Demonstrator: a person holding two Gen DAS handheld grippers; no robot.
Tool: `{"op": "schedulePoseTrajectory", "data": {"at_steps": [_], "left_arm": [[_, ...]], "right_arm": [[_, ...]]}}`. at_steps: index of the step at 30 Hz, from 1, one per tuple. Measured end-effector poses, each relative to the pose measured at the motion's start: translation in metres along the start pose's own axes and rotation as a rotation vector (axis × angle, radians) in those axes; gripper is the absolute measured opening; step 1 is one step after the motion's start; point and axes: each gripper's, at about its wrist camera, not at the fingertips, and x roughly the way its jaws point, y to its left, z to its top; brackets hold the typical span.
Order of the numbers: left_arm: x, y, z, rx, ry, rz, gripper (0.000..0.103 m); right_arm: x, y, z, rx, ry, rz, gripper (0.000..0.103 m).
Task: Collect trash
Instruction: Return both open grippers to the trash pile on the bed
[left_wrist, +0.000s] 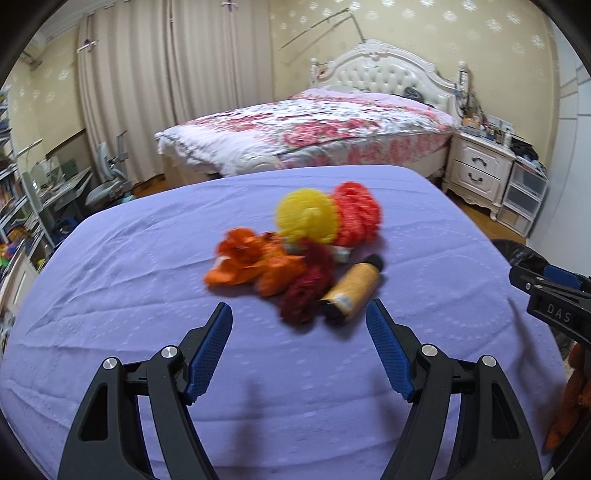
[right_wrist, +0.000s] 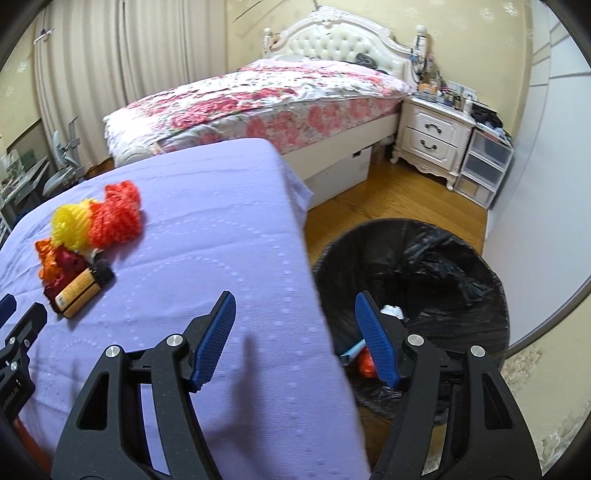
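Observation:
A heap of trash lies on the purple-covered table (left_wrist: 147, 295): a yellow foam net (left_wrist: 306, 216), a red-orange foam net (left_wrist: 356, 214), an orange crumpled wrapper (left_wrist: 251, 262), a dark red wrapper (left_wrist: 308, 291) and a yellow tube with black ends (left_wrist: 351, 291). My left gripper (left_wrist: 299, 306) hangs open just short of the heap, with nothing between its fingers. My right gripper (right_wrist: 295, 295) is open and empty over the table's right edge, beside a black-lined trash bin (right_wrist: 443, 258) on the floor. The bin holds a white scrap (right_wrist: 393, 312) and an orange scrap (right_wrist: 365, 363).
A floral bed (right_wrist: 258, 99) stands behind the table, with a white nightstand (right_wrist: 432, 136) and plastic drawers (right_wrist: 484, 166) to its right. Wood floor (right_wrist: 388, 192) lies between table and bed. A desk and chair (left_wrist: 107, 177) stand at far left.

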Motion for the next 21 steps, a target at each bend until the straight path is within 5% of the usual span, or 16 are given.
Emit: {"op": "schedulePoseTrajectory", "data": {"at_steps": [16, 21], "left_arm": [[-0.004, 0.100, -0.019, -0.153, 0.022, 0.146, 0.073], [-0.004, 0.114, -0.024, -0.194, 0.039, 0.141, 0.073]], "right_arm": [[-0.001, 0.102, 0.018, -0.142, 0.002, 0.118, 0.073], [0.002, 0.132, 0.023, -0.156, 0.017, 0.160, 0.073]]}}
